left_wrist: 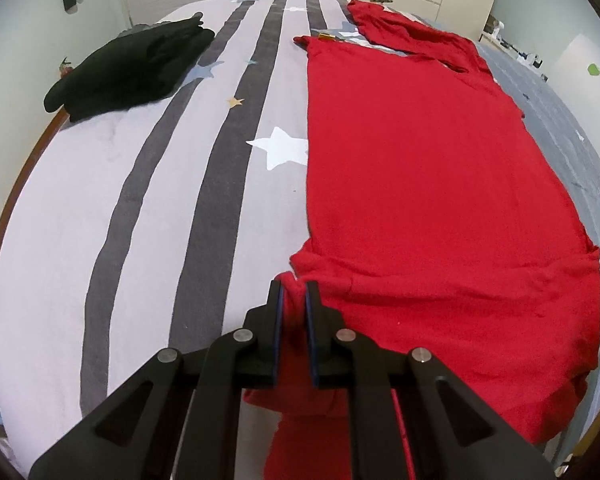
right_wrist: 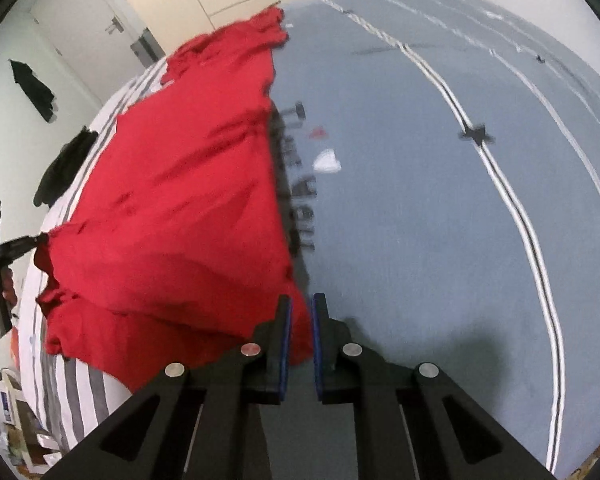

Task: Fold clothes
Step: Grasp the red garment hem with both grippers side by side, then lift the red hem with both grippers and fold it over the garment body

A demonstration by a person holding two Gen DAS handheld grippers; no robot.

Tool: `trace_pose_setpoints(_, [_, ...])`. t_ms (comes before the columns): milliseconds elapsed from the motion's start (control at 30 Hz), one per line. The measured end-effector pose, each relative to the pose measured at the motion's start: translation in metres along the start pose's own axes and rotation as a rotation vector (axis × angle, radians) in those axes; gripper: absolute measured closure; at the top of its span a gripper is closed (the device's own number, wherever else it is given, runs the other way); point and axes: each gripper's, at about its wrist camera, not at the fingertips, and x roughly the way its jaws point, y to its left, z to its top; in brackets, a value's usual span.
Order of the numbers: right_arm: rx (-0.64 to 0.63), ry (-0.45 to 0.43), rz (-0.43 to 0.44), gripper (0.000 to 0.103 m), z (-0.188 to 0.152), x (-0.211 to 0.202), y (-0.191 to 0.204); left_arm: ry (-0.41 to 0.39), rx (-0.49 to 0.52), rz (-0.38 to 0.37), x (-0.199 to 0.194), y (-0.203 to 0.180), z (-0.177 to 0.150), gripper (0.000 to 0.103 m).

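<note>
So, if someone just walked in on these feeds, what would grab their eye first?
The bright red cotton T-shirt, spread across the striped, star-printed bedsheet, with its near hem corners pinched in the left hand-held gripper and the right hand-held gripper. Next, the folded black garment pile at the bed's far left.

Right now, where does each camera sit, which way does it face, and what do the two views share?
Left wrist: on the left tongs, looking down along the bed; its black fingers pinch the near corner of the red shirt.
Right wrist: on the right tongs, looking down over the bed's blue-grey side; its fingers grip the shirt's other near corner; a hand shows at left.
Shared: the red shirt, the black clothes, the striped sheet.
</note>
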Motion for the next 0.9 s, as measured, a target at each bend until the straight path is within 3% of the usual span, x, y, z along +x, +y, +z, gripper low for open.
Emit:
trace_pose_setpoints(333, [-0.107,-0.085,0.076,0.090,0.073,0.044,0.062,-0.002,0.029,-0.004,0.011,-0.003,0.015,0.095])
trace_pose_setpoints(500, [-0.131,-0.075,0.045,0.090,0.091,0.081,0.084,0.012,0.071,0.007,0.024,-0.006,0.018,0.095])
trace_pose_setpoints(667, [-0.114,-0.044,-0.024,0.095,0.099,0.114,0.077,0.036,0.081,0.004,0.039,-0.002,0.014,0.095])
trace_pose_setpoints(900, [-0.109,-0.035,-0.017,0.099,0.103,0.118,0.066,0.034,0.086,-0.009,0.040,-0.001,0.013,0.095])
